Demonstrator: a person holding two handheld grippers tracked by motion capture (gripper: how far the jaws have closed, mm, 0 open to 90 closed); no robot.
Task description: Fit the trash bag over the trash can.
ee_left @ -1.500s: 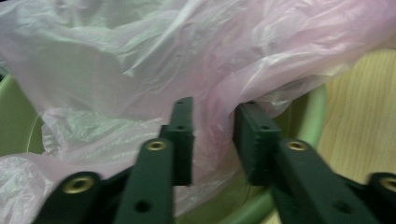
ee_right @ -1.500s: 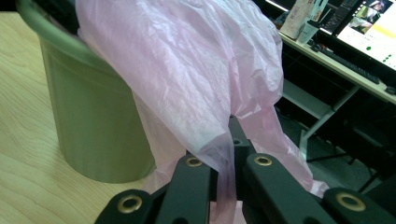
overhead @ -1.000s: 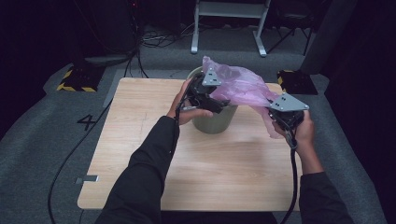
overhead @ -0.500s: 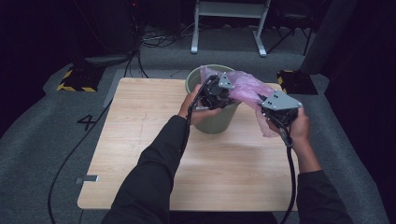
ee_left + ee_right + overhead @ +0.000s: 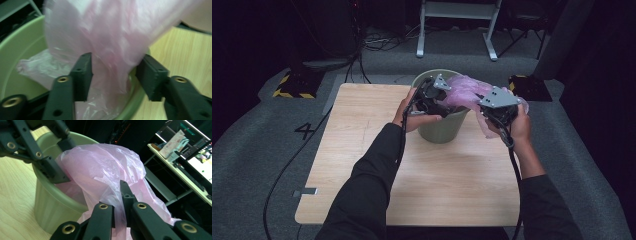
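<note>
Pink plastic, thin and crinkled, is what both tools are busy with: a bag [image 5: 467,92] being fitted into the green bin [image 5: 443,127] as a liner. That bin stands on the far part of the wooden table [image 5: 362,150], and the bag lies over its mouth, part of it sagging inside and part spilling over the rim on the person's right.

At the near rim the left gripper [image 5: 113,75] works, its jaws parted with a fold of bag hanging between them. They have just been opening, and as far as the blurred close view lets me judge, the pads are not pressing on the film, so I read it as released, probably about to take a fresh bite lower down. It sits right at the rim because that is where the film has to be tucked in or folded over.

Out past the right side of the bin, the right gripper [image 5: 119,202] is clamped tight on a pinch of bag, the film bunching between its closed jaws. Held off to that side, it keeps the loose edge taut and clear of the opening, so the other tool can work the plastic without the whole sheet sliding into the bin.
</note>
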